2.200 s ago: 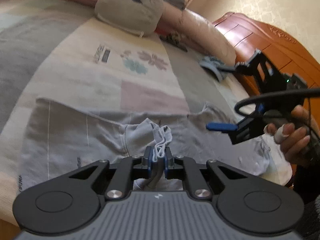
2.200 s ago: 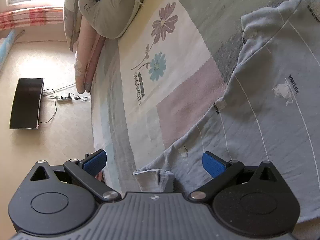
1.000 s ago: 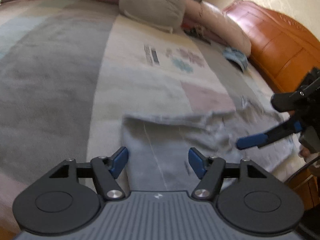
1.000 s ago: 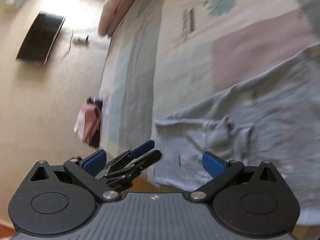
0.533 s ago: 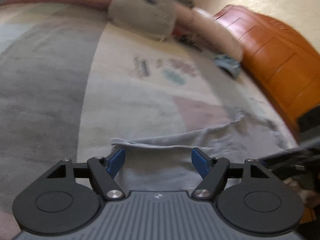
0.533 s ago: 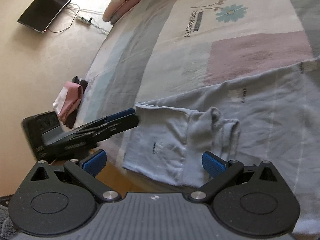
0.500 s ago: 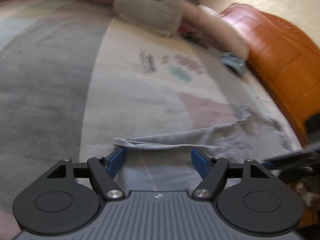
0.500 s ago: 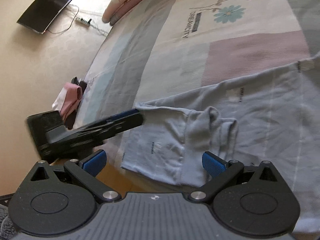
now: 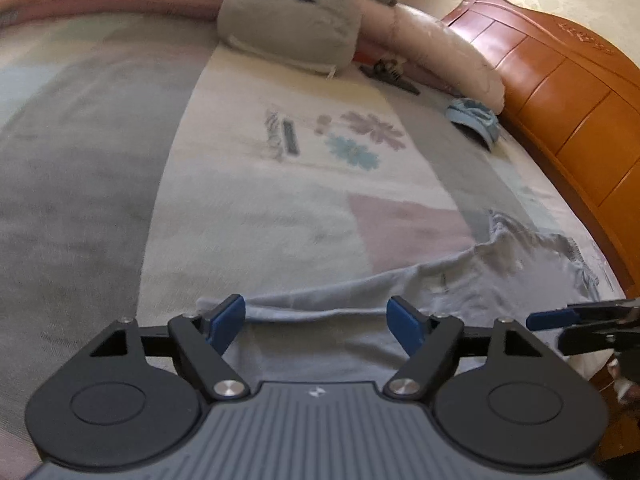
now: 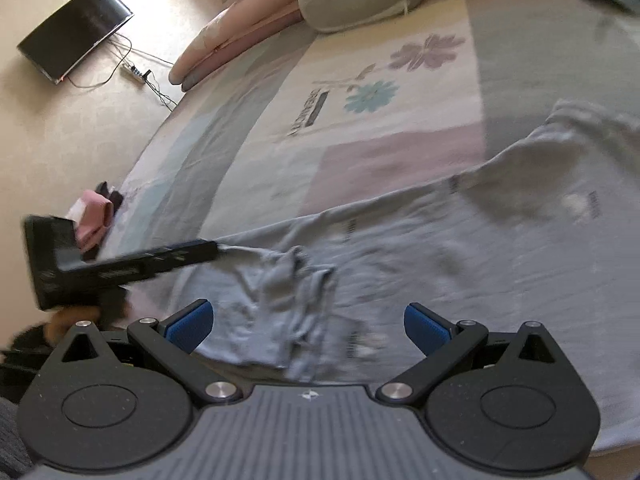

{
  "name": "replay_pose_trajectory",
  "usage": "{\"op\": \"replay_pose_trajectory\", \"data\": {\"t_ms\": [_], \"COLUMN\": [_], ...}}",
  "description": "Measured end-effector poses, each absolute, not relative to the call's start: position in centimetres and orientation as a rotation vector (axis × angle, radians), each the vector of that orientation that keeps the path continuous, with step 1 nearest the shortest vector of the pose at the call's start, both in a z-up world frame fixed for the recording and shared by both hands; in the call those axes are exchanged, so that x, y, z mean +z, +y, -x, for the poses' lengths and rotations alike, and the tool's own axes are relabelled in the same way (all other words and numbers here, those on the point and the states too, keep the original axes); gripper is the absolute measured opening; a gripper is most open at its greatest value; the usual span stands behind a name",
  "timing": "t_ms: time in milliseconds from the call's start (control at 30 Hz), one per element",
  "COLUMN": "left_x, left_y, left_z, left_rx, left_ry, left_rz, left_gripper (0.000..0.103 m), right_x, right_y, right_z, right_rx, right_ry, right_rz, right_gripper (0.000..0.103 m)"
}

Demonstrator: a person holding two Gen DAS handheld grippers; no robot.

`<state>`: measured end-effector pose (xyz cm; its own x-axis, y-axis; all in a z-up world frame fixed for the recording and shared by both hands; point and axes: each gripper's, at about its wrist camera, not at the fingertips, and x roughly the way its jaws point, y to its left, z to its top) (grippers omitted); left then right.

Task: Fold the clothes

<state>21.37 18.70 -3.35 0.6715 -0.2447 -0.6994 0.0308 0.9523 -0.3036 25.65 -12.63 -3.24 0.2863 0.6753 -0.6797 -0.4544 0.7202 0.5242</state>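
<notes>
Bed (image 9: 248,216) with patchwork sheet, plush pillow at the head. Grey shirt (image 10: 460,248) spread along near edge, one sleeve bunched inward. Left tongs (image 9: 316,314) apart, straddling the shirt's far fold edge. Right tongs (image 10: 306,322) apart above the bunched sleeve. Likely mid-fold; next, close on cloth cleanly.

Legible text, current frames: dark block lettering printed on the bedspread (image 10: 360,168) beside the flower motif, right wrist view; motion blur, letters not resolvable. Small printed marks on the grey garment (image 10: 460,240); also unreadable. Left wrist view: nothing legible.
</notes>
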Motion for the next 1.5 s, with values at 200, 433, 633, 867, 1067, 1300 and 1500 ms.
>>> {"op": "replay_pose_trajectory", "data": {"t_ms": [200,433,633,867,1067,1300,1500], "left_x": [-1.8,-5.0,-2.4,0.3,-1.8,-5.3,-4.3], "left_y": [14.0,9.8,7.5,0.2,-6.6,-7.3,-10.4], "left_z": [-20.9,-21.2,-21.9,-28.3,-33.1,-35.9,-37.6], "left_rx": [-0.107,0.025,0.010,-0.297,-0.499,-0.448,-0.520], "left_ry": [0.822,0.948,0.904,0.831,0.851,0.926,0.933], "left_rz": [0.195,0.168,0.136,0.110,0.141,0.199,0.170], "left_gripper": [0.081,0.080,0.081,0.082,0.082,0.081,0.083], "right_x": [-2.5,-5.6,-7.9,-5.9,-6.8,-7.8,-6.9], "right_y": [-16.0,-20.0,-22.4,-25.0,-28.7,-31.3,-33.0], "right_z": [-25.4,-25.6,-24.6,-24.4,-24.1,-23.7,-23.5], "right_rx": [0.694,0.663,0.697,0.573,0.434,0.388,0.392], "right_ry": [0.861,0.827,0.768,0.706,0.723,0.769,0.731], "right_rz": [0.103,0.321,0.267,0.363,0.338,0.191,0.109], "right_gripper": [0.103,0.103,0.103,0.103,0.103,0.103,0.103]}}
